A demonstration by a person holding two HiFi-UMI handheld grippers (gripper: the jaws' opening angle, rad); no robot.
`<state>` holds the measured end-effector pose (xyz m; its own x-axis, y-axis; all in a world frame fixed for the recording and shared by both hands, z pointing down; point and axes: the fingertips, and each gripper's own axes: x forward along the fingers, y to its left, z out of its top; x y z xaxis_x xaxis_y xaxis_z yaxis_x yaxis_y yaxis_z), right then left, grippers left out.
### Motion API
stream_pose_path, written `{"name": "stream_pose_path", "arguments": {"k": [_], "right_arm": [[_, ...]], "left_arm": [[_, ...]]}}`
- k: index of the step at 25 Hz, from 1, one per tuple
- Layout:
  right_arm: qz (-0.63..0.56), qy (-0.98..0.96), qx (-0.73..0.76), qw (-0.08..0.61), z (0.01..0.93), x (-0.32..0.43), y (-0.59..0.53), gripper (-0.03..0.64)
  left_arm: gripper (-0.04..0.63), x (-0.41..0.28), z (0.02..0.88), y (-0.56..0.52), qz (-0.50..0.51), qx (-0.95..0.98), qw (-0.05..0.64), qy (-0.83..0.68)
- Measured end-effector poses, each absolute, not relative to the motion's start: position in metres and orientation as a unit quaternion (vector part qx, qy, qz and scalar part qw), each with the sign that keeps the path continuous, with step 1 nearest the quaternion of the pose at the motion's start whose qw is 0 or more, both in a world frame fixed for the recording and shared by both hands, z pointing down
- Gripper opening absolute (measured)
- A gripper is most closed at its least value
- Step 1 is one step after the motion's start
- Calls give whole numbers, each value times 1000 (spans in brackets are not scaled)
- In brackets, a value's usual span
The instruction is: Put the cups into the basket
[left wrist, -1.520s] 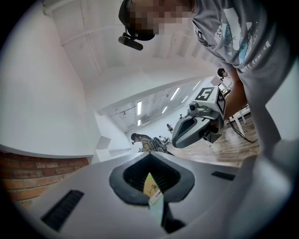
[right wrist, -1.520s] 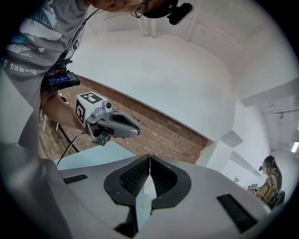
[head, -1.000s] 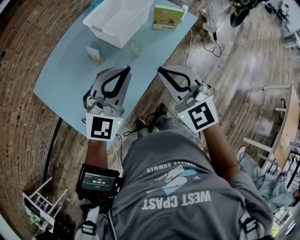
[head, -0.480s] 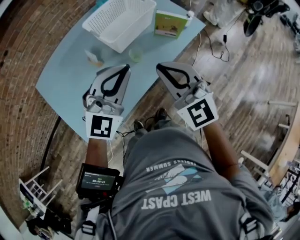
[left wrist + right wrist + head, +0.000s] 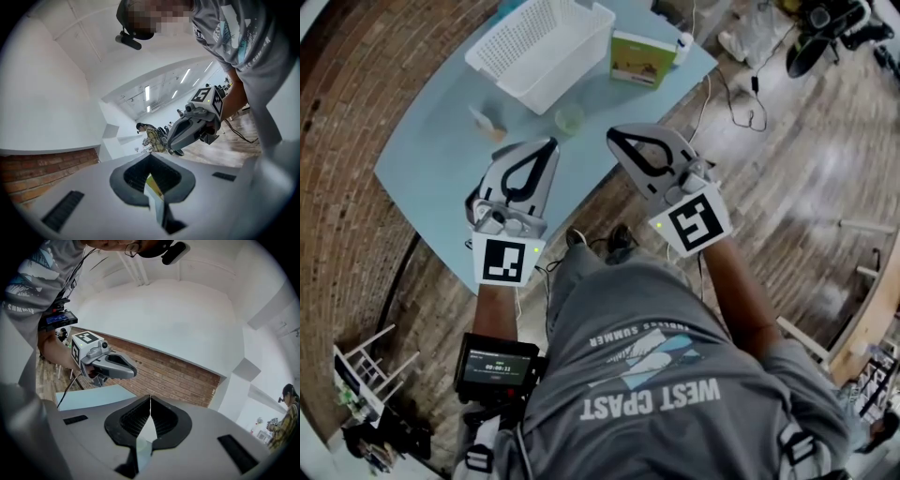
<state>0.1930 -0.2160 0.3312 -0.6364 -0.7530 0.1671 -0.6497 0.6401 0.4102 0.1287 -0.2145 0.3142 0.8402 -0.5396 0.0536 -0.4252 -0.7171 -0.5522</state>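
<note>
Floor (image 5: 787, 178): wooden boards on the right and brick paving on the left, with cables lying beside the table.
Table (image 5: 431, 169): light blue, set at a slant across the upper left of the head view.
Basket (image 5: 564, 80): white and perforated, standing on the far part of the table with no cups in it.
Left gripper (image 5: 549, 143): held over the near part of the table with its tips towards the cups. Its jaws are pressed together at the tips with nothing between them.
Right gripper (image 5: 612, 137): held beside the table's near edge, next to the left one. Its jaws are closed tip to tip and empty.
Green box (image 5: 637, 58): stands on the table, just right of the basket.
Clear cup (image 5: 570, 119): stands upright on the table near the basket's front wall, just beyond the two sets of tips.
Tan cup (image 5: 490, 122): on the table to the left of the clear cup and apart from it. It is too blurred to tell whether it is upright or tilted.
</note>
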Motion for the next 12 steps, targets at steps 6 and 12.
{"name": "stream_pose_path", "arguments": {"k": [6,12], "right_arm": [[-163,-884,396,189,323,178,-234,14],[-168,-871,420,193,318,167,-259,14]], "left_arm": [[0,105,306,-241,-86,-921,264,274],[0,90,306,-270,-79,-928,258,257]]}}
